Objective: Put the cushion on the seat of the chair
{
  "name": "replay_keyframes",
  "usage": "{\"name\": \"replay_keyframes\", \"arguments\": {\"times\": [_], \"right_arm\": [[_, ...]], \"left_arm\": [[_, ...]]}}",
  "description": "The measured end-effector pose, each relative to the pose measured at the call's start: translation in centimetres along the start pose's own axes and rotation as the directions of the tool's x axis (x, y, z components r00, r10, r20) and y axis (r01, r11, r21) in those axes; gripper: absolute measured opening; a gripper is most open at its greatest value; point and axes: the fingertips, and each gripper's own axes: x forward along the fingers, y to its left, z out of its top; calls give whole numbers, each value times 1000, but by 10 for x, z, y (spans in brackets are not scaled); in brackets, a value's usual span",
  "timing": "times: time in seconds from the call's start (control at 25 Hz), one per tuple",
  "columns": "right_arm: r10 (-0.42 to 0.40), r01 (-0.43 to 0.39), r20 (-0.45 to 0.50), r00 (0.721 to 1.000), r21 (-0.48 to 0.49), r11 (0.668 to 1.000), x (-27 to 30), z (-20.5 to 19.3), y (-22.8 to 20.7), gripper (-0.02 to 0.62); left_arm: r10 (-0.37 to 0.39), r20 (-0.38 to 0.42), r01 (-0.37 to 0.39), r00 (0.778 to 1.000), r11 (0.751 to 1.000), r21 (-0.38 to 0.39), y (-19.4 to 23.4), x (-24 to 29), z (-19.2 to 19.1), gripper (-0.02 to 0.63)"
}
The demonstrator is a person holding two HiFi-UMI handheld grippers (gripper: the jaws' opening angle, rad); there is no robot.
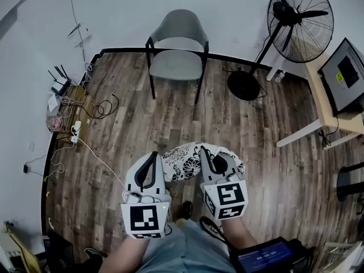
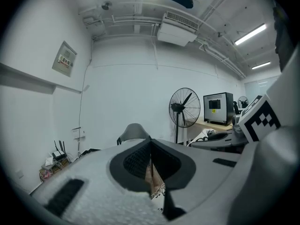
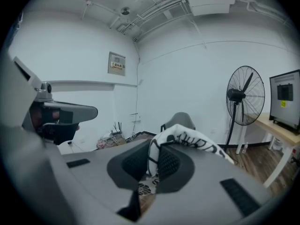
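Note:
A white cushion [image 1: 187, 159] with a black flower print hangs above the wood floor, held between my two grippers close to my body. My left gripper [image 1: 154, 157] is shut on its left edge; in the left gripper view a thin fold of the cushion [image 2: 155, 185] is pinched between the pads. My right gripper [image 1: 208, 159] is shut on the right edge, and the cushion [image 3: 187, 139] bulges over its jaws. The grey chair [image 1: 176, 61] with black legs stands against the far wall, its seat bare, well ahead of both grippers. The chair [image 2: 135, 132] [image 3: 180, 121] shows straight ahead in both gripper views.
A black standing fan [image 1: 298, 21] is right of the chair. A wooden desk [image 1: 327, 107] with a monitor [image 1: 344, 73] sits at the right edge. Cables, a power strip [image 1: 74, 131] and a router [image 1: 60, 84] lie along the left wall. Bare wood floor lies between me and the chair.

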Motion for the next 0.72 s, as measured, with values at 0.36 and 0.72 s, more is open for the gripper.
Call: {"name": "replay_keyframes", "arguments": {"times": [0.36,0.72], "right_arm": [[-22,22,-22,1000,11,1000,91,15,-15,15],[-50,50,0,999,-17,999,193,70,-20,15]], "left_arm": [[-27,-28,26,999,999,-31,53,80,-4,2],[-71,11,71,997,997,-6,123,165,24,2]]}}
